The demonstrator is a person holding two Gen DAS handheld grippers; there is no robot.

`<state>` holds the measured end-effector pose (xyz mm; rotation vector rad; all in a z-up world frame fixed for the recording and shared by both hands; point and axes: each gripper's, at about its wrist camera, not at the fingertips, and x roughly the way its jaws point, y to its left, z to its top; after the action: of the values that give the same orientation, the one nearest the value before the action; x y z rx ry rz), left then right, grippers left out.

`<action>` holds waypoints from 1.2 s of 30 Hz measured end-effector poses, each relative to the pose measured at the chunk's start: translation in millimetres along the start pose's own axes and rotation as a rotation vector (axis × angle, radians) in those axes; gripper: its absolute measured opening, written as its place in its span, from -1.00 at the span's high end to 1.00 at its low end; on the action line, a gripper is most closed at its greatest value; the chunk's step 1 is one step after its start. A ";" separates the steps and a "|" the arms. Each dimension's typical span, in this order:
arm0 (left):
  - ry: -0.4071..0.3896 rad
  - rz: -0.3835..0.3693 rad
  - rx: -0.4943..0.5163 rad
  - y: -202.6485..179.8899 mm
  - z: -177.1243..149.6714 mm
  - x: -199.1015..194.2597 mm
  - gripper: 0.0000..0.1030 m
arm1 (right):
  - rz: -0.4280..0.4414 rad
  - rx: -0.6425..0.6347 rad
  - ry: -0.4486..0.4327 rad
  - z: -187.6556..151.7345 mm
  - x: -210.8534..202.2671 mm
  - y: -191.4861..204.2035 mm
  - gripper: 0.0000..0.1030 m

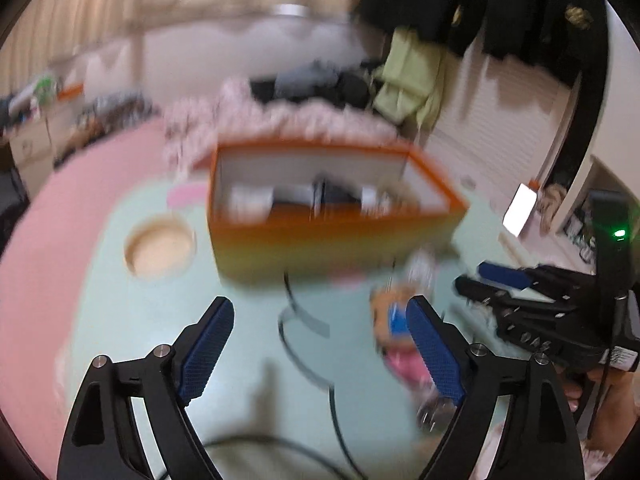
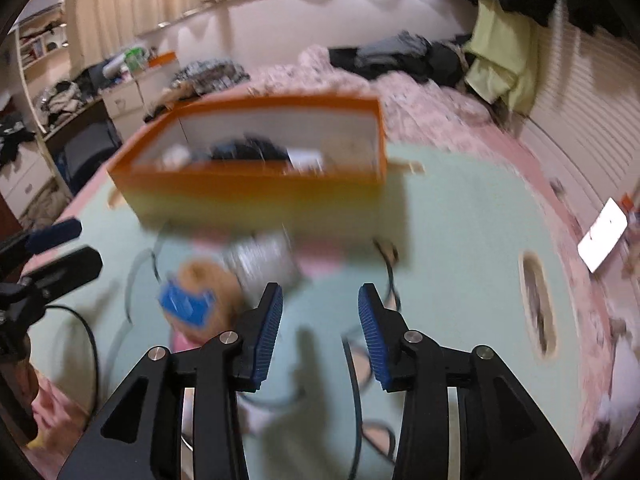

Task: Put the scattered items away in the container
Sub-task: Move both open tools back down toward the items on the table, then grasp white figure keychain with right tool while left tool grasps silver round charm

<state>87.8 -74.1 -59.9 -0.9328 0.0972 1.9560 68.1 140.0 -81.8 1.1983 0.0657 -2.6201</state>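
An orange box with white inner walls stands on a pale green table; it also shows in the right wrist view. Dark and white items lie inside it. In front of it lie a brown round item with a blue label, a silvery packet, something pink and a black cable. My left gripper is open and empty above the table, the cable between its fingers. My right gripper is open and empty, right of the brown item. Both views are blurred.
The table has a round hole left of the box and another hole at the right. A pink bedspread surrounds it. Clothes pile behind. A white tablet lies at the right.
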 end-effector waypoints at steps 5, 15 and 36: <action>0.049 0.023 -0.064 12.4 -14.4 15.8 -0.72 | -0.061 0.011 0.011 -14.0 2.4 -6.6 0.00; 0.053 0.177 0.096 -8.5 -30.9 26.9 -1.00 | -0.097 0.051 -0.015 -16.8 4.5 -10.8 -0.58; -0.057 0.097 -0.096 19.7 -26.9 11.7 -0.99 | 0.278 -0.150 -0.116 -34.1 -19.8 34.8 0.00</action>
<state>84.6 -88.1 -92.2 -0.9492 0.0156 2.0908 114.4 115.7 -87.1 0.9311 0.0665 -2.3886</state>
